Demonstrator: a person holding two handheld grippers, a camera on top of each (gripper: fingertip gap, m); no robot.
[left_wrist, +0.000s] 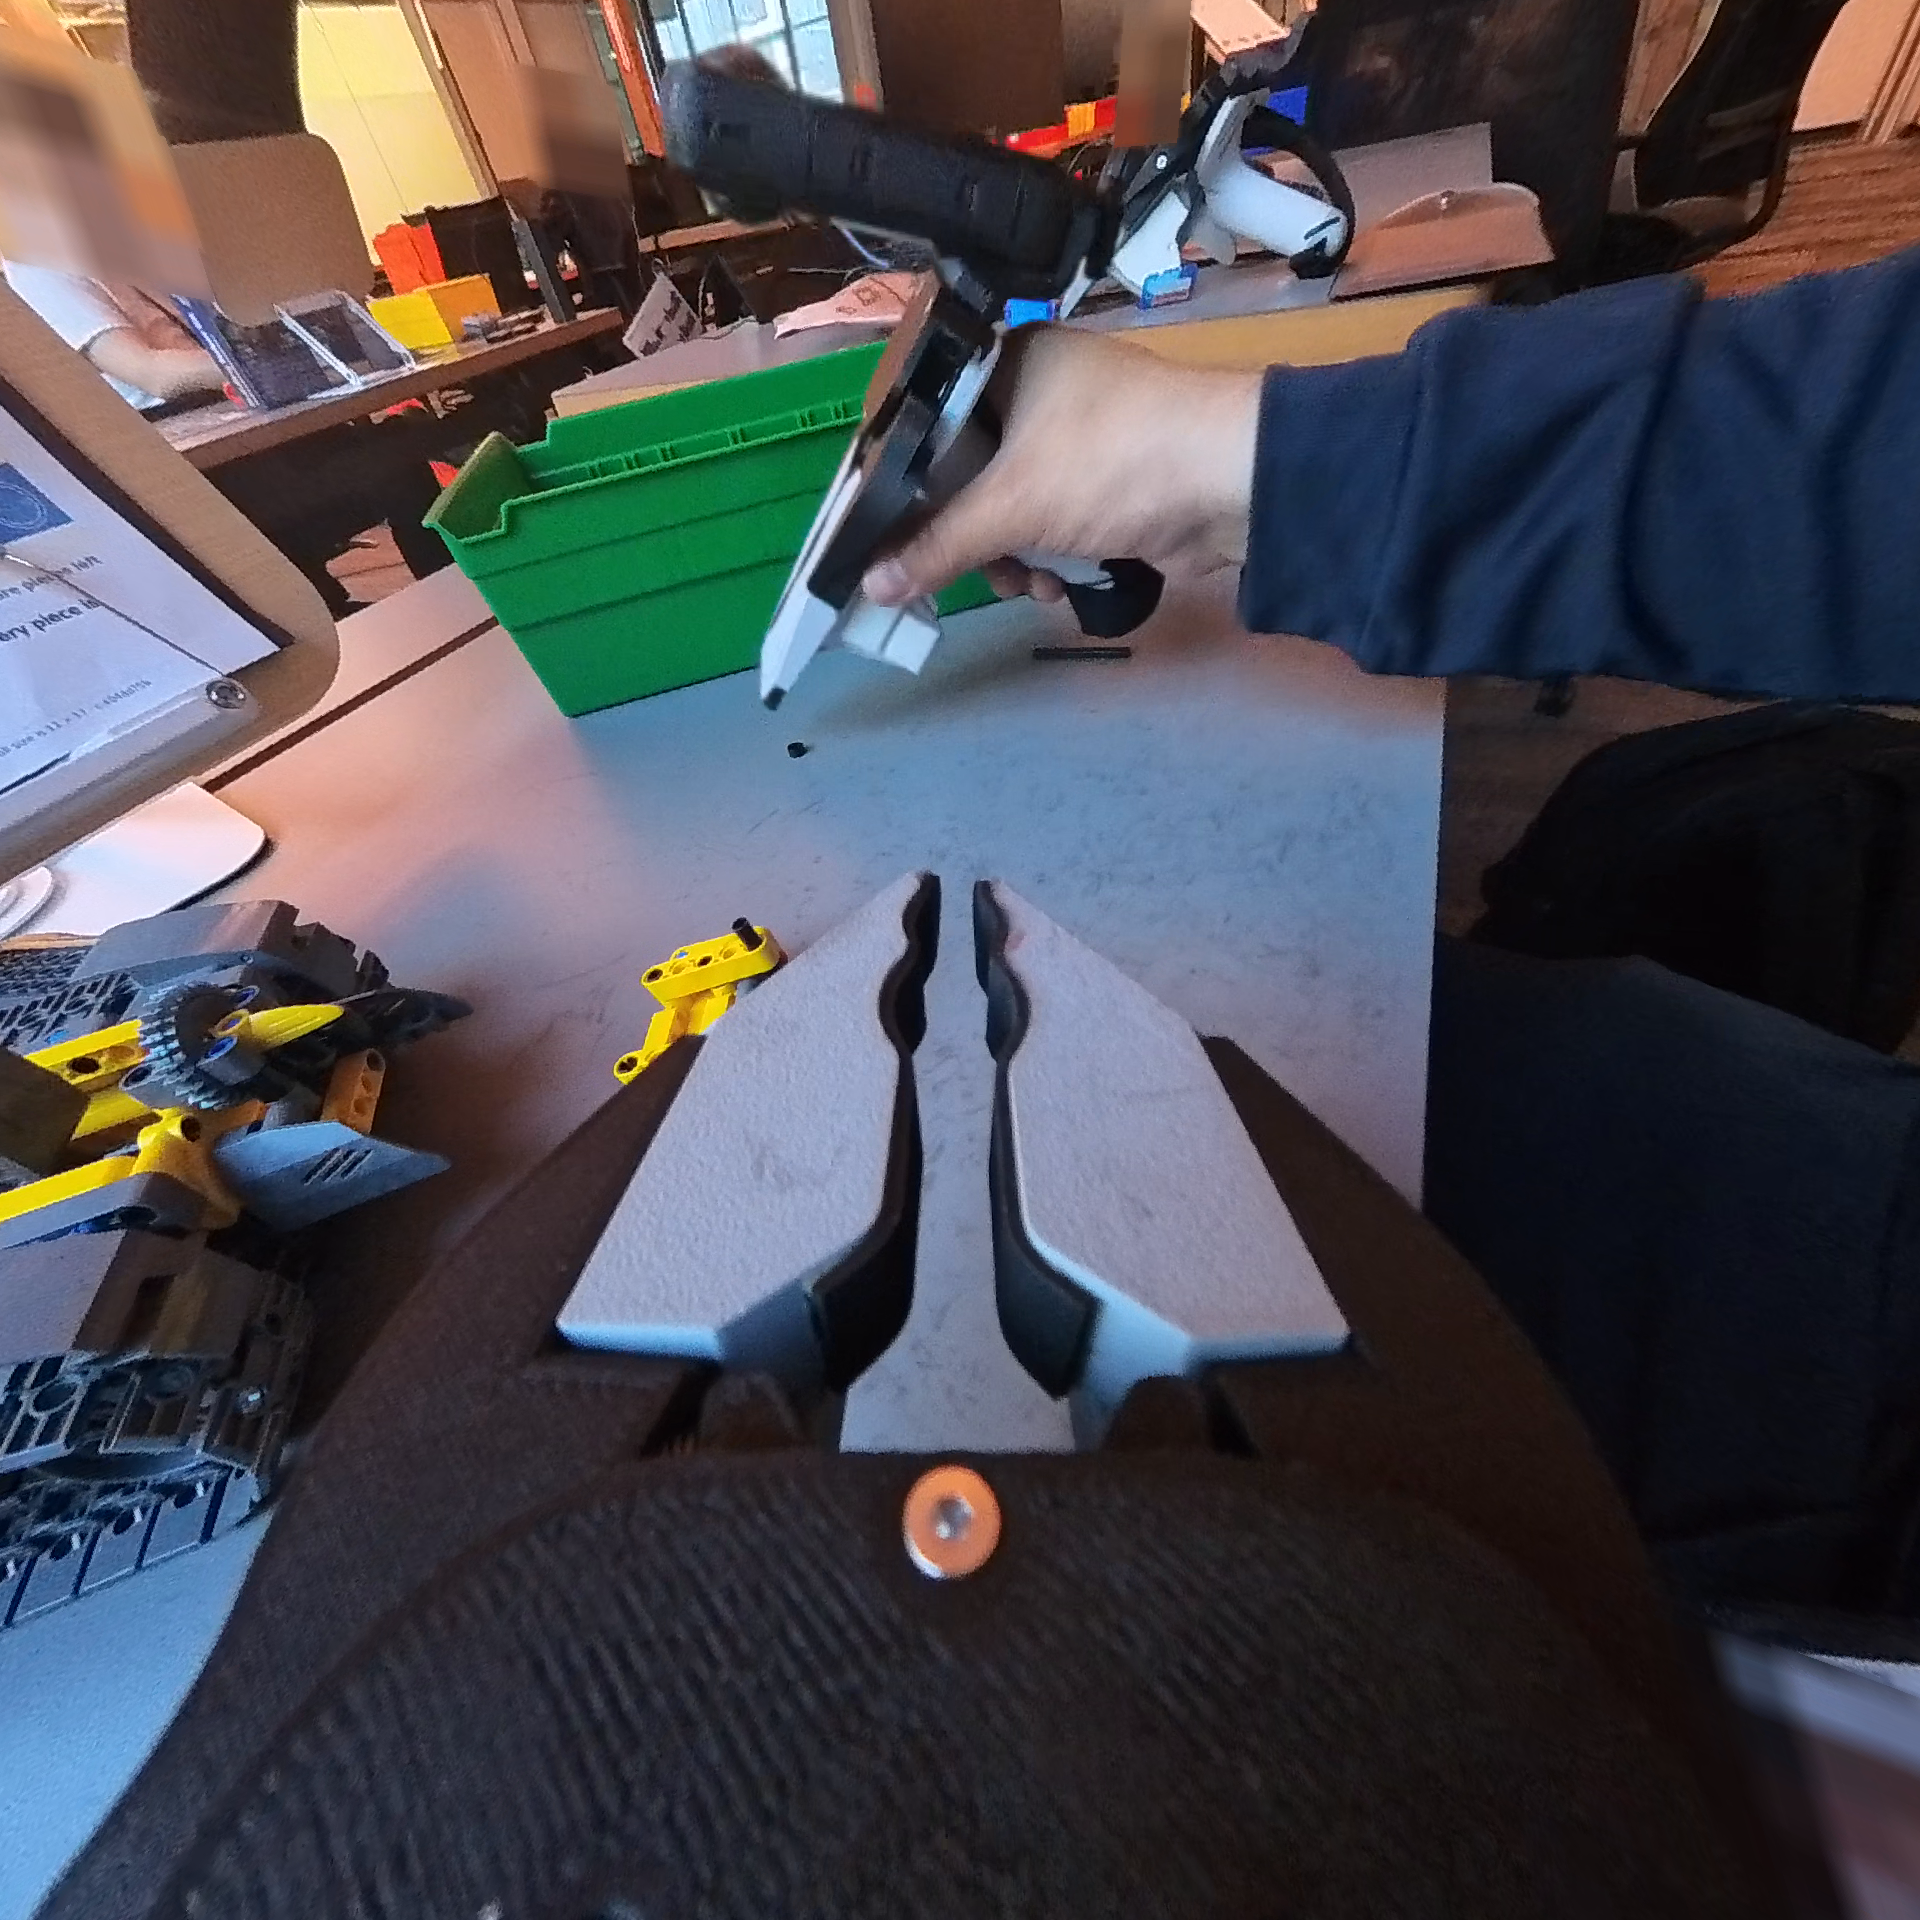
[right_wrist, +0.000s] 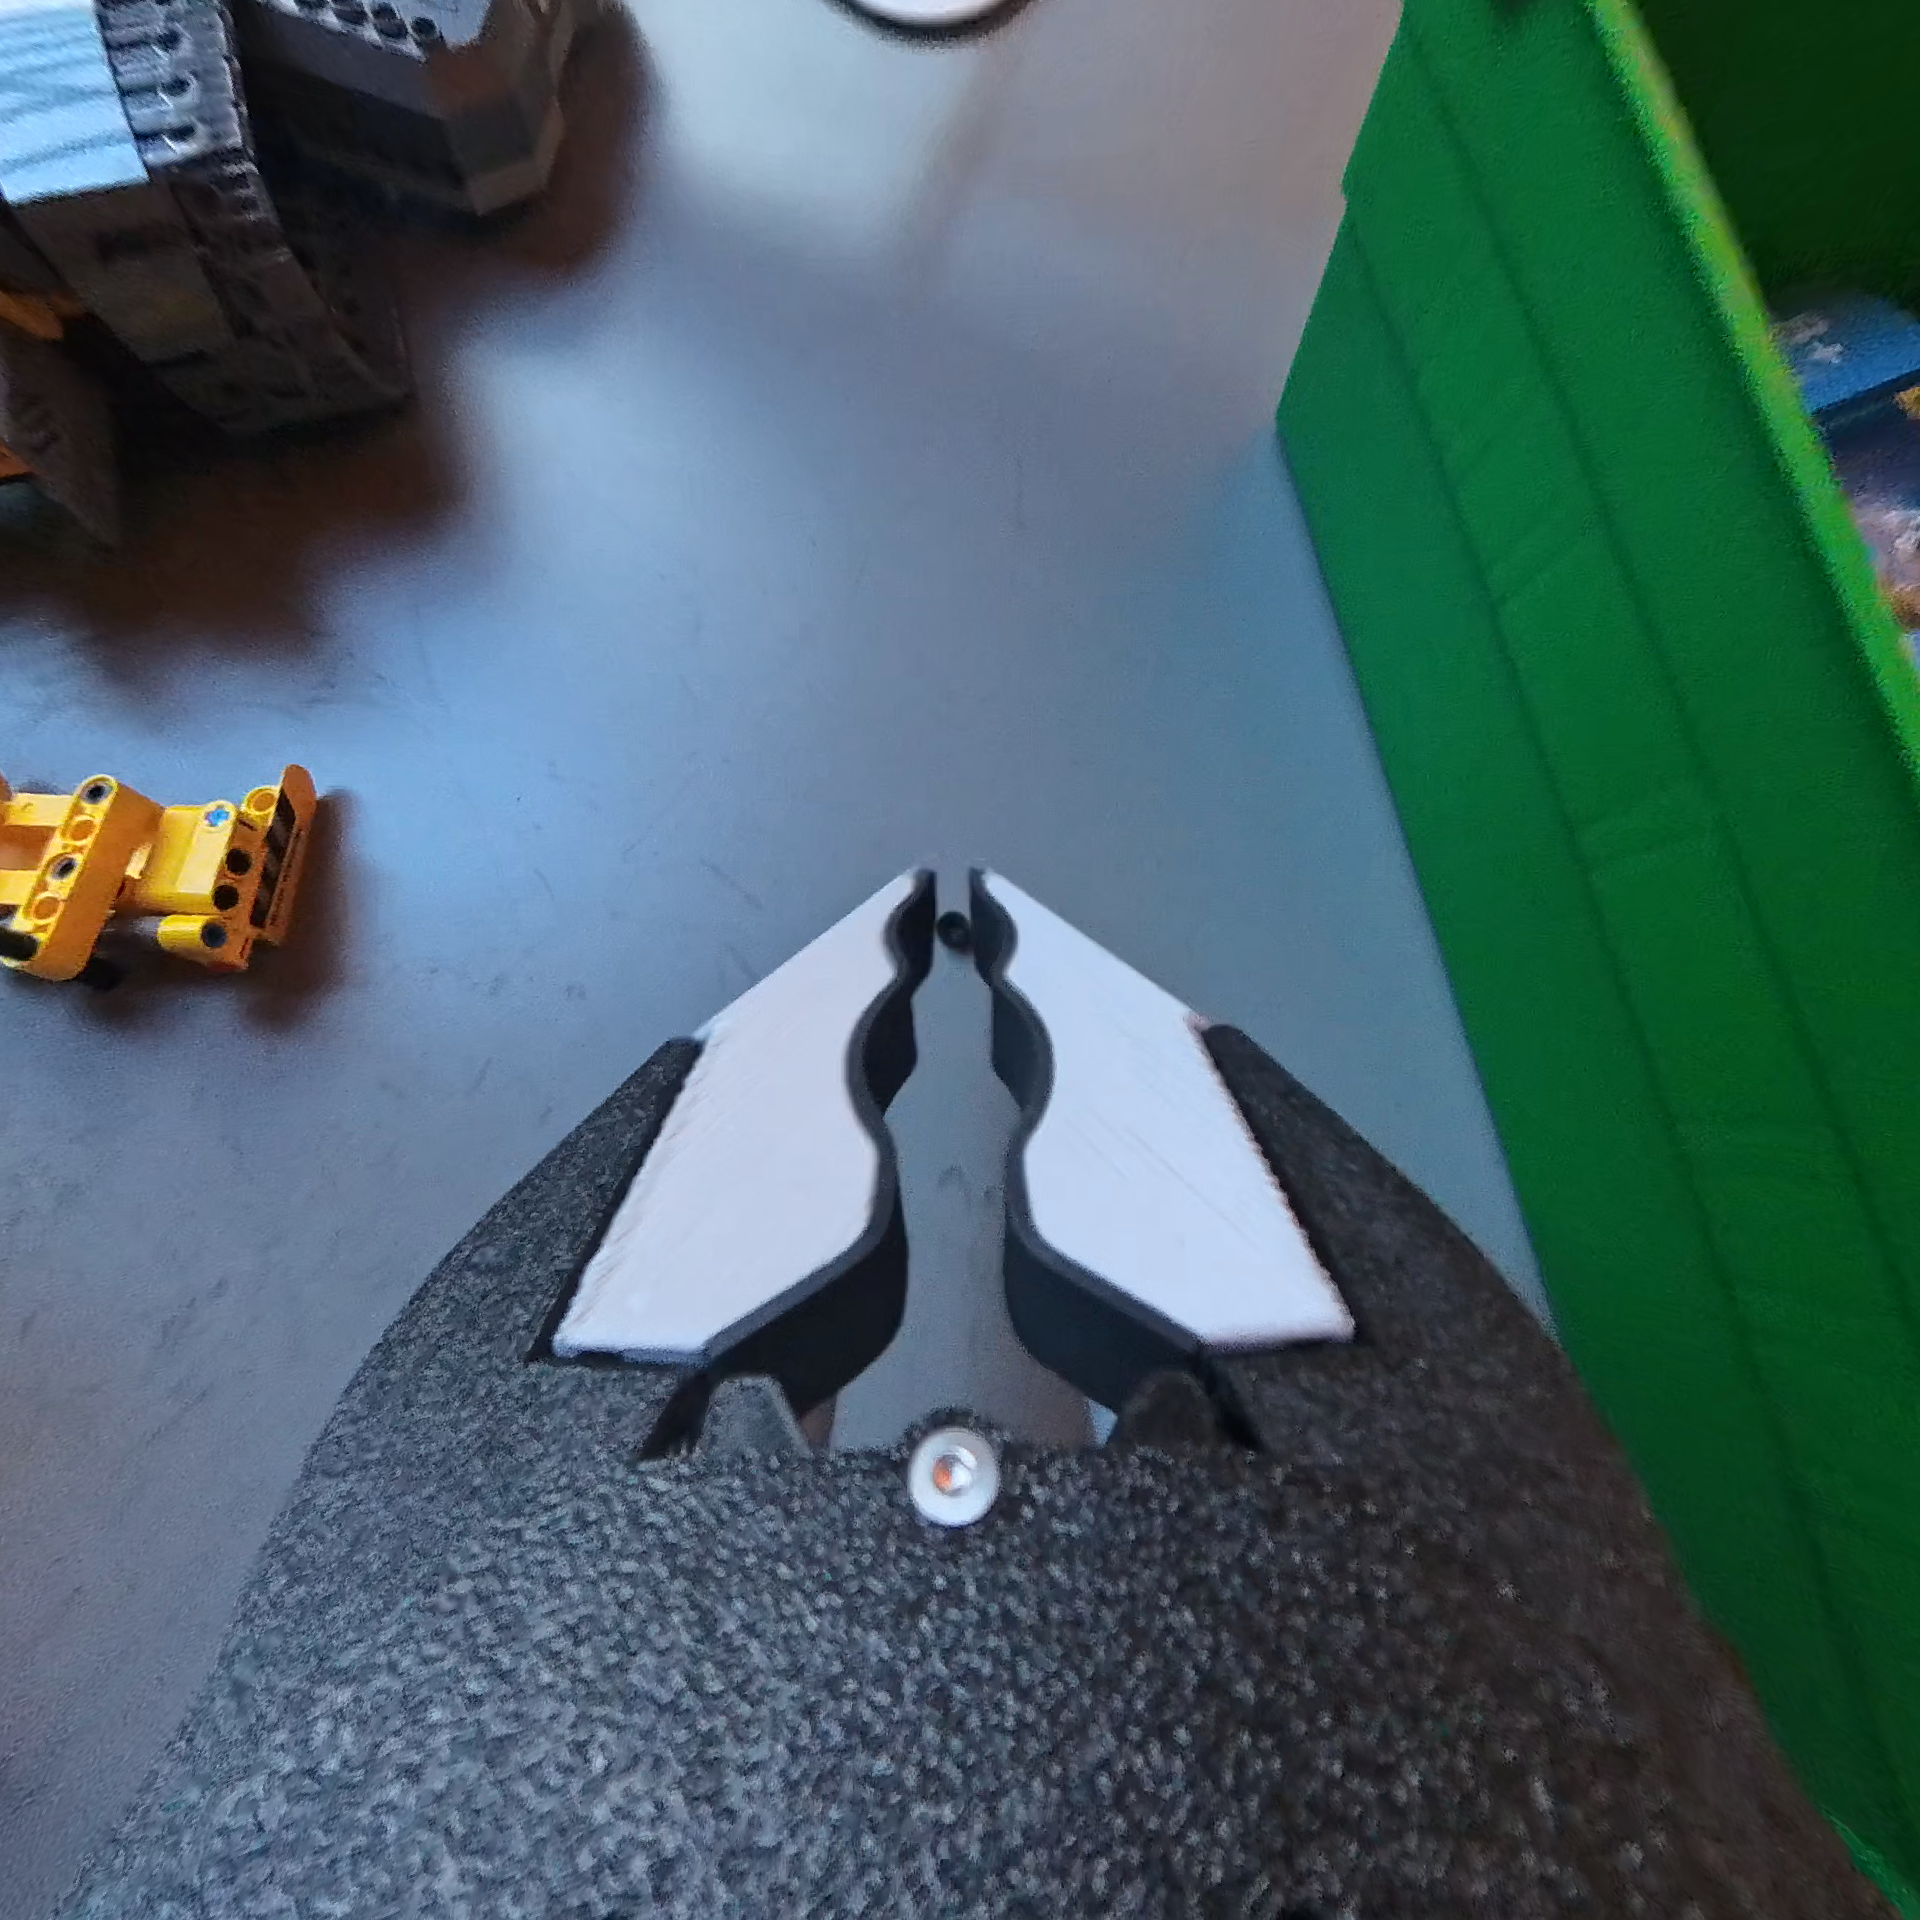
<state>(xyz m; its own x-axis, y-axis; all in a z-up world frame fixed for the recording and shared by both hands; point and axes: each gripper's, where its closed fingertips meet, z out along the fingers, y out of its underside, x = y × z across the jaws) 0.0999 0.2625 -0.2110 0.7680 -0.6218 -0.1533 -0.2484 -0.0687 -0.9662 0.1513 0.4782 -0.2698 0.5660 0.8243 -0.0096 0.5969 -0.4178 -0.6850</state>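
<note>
My left gripper (left_wrist: 956, 894) hovers low over the grey table (left_wrist: 1091, 831), its jaws almost together with nothing between them. A small yellow brick assembly (left_wrist: 696, 987) lies just left of its fingers. My right gripper (left_wrist: 774, 696), held by a hand in a blue sleeve, points down just above a tiny black piece (left_wrist: 797, 749) on the table. In the right wrist view the right gripper (right_wrist: 951, 878) has its jaws nearly closed, and the black piece (right_wrist: 952, 928) shows through the slit, lying on the table below. The yellow assembly (right_wrist: 156, 883) is far to its left.
A green plastic bin (left_wrist: 644, 561) stands behind the right gripper and close on its right in the right wrist view (right_wrist: 1558, 727). A grey and yellow tracked toy vehicle (left_wrist: 156, 1143) sits at the left. A black axle (left_wrist: 1081, 652) lies by the hand. A monitor (left_wrist: 104, 582) stands at far left. The gap from one gripper's tips to the other's is roughly 25 centimetres.
</note>
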